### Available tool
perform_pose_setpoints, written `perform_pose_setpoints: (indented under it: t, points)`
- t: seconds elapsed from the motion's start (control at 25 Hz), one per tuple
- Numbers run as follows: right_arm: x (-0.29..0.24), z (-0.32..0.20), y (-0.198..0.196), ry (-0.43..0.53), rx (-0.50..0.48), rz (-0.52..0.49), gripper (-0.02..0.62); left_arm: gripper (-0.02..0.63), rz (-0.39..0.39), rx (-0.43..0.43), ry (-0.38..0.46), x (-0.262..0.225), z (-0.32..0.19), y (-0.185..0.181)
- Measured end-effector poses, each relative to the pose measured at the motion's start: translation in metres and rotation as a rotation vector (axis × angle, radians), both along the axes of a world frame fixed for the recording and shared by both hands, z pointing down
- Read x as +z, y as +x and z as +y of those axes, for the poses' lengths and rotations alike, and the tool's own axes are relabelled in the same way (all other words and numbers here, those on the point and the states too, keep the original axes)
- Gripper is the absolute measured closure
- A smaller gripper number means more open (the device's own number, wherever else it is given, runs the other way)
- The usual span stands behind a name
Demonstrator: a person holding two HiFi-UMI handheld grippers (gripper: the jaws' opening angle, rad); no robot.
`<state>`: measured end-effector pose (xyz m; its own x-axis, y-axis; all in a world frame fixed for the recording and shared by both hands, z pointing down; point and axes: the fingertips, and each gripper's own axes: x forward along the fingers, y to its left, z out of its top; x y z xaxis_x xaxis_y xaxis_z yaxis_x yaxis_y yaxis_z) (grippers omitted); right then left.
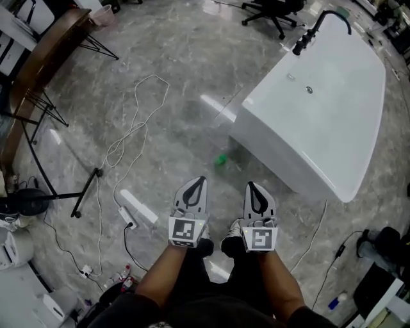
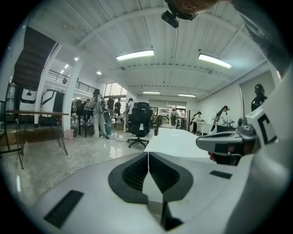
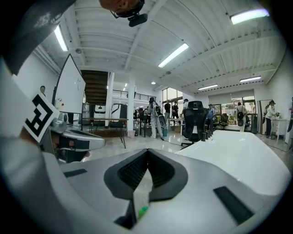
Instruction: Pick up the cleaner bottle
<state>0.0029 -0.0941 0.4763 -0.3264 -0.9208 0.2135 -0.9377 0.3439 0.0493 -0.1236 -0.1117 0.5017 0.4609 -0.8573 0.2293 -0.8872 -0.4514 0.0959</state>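
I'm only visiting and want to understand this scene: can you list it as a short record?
Floor: grey, marbled
Large thing: white bathtub, at the right
Small thing: green object on the floor by the bathtub, too small to identify
Clutter: white cable, power strip
Left gripper: jaws together, nothing between them
Right gripper: jaws together, nothing between them

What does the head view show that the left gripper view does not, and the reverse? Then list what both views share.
Head view only: a small green object on the floor near the white bathtub, a white cable and a power strip. Left gripper view only: ceiling lights and people standing far off. Both: the bathtub, an office chair, the shut left claw and the right claw.
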Motion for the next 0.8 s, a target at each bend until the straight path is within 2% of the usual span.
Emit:
perform_pose_setpoints:
  t: [0.24, 0.48, 0.64, 0.8]
  points:
    - [0.136, -0.030, 0.003, 0.007, -0.009, -0.010, 0.578, 0.598, -0.016, -0.015, -0.027, 0.151, -0.021, 0.005]
    - [0.273, -0.054, 0.015, 0.000, 0.007, -0.014, 0.578, 0.598, -0.032, 0.014, -0.003, 0.291, -0.048, 0.028]
    - [0.341, -0.059, 0.018, 0.011, 0.012, -0.023, 0.578, 0.598, -0.018, 0.024, -0.013, 0.366, -0.057, 0.038]
    - [0.388, -0.057, 0.019, 0.013, 0.011, -0.026, 0.578, 0.598, -0.047, 0.045, -0.008, 0.425, -0.062, 0.045]
